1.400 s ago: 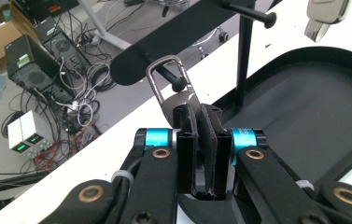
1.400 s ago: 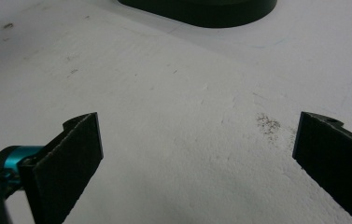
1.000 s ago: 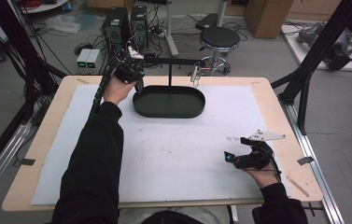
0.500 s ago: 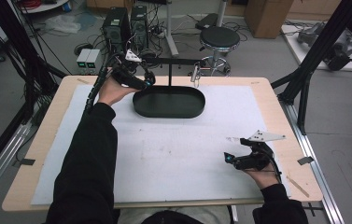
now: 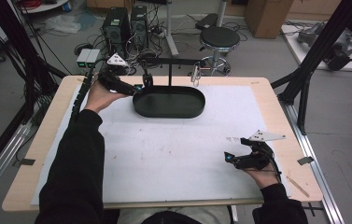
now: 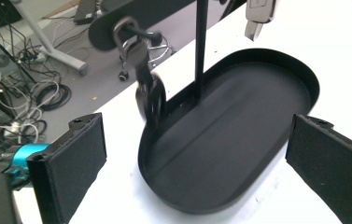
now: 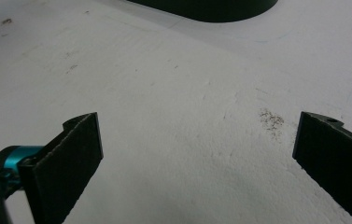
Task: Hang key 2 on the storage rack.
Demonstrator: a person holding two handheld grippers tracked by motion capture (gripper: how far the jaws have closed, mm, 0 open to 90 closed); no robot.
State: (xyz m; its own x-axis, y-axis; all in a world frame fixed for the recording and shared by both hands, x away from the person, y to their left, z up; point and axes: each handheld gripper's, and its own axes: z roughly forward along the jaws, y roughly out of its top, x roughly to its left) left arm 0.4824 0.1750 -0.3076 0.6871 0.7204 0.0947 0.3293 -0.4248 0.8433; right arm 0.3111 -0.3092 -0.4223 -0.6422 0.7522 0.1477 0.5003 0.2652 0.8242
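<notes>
We take the black oval tray (image 5: 169, 105) at the far middle of the counter (image 5: 267, 98) as our landmark; an upright post rises from its far edge and carries a crossbar (image 5: 171, 62). From the left end of that bar hangs a dark key fob (image 6: 149, 95) on a metal ring, its lower end reaching down just beside the tray's left rim; a second small metal item (image 5: 195, 74) hangs from the bar's right end. The left gripper (image 5: 135, 87) sits just left of the tray, pointed at the hanging fob; its fingers (image 6: 68, 172) have just been opening and now stand wide apart, with nothing pressed between them, the fob and tray lying beyond. The right gripper (image 5: 228, 158) rests well apart from the tray, toward the near right of the counter on the white mat (image 7: 164, 116); its fingers (image 7: 66, 158) are likewise spread wide and hold nothing, only bare mat showing between them.
</notes>
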